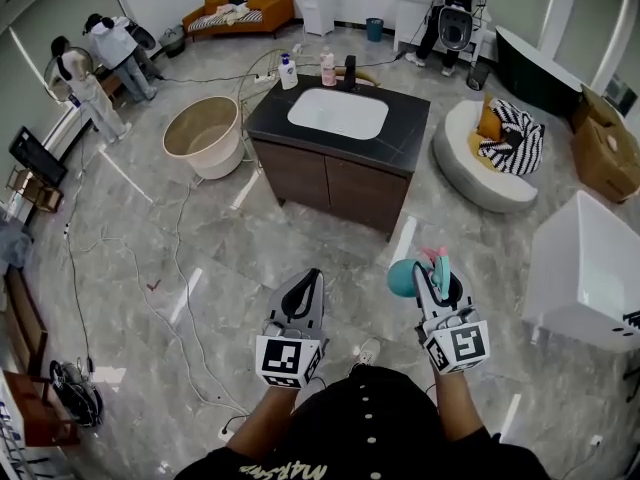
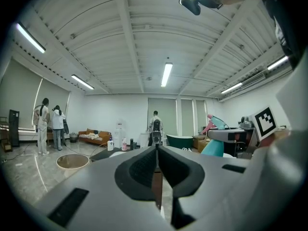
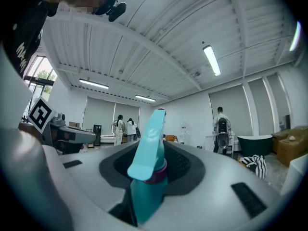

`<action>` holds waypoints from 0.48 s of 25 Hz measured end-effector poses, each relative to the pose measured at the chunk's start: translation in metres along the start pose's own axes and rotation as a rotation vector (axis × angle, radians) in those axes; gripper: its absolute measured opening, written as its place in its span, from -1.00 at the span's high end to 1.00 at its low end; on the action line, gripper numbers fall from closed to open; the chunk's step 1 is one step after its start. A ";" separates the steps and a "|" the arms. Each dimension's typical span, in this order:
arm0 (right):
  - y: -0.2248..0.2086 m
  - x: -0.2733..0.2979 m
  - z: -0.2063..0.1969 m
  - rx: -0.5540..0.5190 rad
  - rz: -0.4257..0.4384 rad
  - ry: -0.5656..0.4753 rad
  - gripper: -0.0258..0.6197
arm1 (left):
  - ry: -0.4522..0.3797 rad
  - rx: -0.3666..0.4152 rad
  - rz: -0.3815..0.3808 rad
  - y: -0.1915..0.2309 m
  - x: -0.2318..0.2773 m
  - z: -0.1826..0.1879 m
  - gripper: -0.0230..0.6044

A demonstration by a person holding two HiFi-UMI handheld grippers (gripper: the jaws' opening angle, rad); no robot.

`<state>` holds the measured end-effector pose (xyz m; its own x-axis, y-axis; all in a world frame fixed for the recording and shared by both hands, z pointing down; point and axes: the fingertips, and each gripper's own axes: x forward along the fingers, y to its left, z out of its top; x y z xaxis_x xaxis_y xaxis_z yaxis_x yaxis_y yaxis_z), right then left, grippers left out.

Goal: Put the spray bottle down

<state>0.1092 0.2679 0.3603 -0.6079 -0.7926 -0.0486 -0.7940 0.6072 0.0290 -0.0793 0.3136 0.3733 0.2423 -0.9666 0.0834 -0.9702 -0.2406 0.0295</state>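
The right claw (image 1: 434, 286) grips the teal plastic spray bottle with pink trigger (image 3: 147, 177) above the floor (image 1: 200, 268); the left claw (image 2: 156, 150) is closed, empty. Setting it down is not yet done; the dark tabletop (image 1: 405, 133) stands well ahead.

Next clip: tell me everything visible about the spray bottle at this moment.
The spray bottle looks like teal plastic, with a spray head, a dark purple collar at the neck and a pink part near its tip. It is clamped between the right gripper's jaws near the neck, held above the floor, short of the sink cabinet. Nothing else touches it.
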 end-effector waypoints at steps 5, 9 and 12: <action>-0.040 0.039 -0.001 -0.001 0.004 -0.001 0.55 | 0.005 -0.005 0.021 0.010 0.050 0.004 0.86; -0.071 0.065 -0.007 -0.002 0.010 0.001 0.55 | 0.010 -0.013 0.040 0.015 0.088 0.001 0.86; -0.091 0.084 -0.011 -0.007 0.023 0.006 0.55 | 0.002 -0.015 0.056 0.018 0.114 0.003 0.86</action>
<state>0.1301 0.1456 0.3642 -0.6257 -0.7789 -0.0422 -0.7801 0.6246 0.0370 -0.0688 0.1986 0.3805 0.1875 -0.9784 0.0872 -0.9820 -0.1847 0.0397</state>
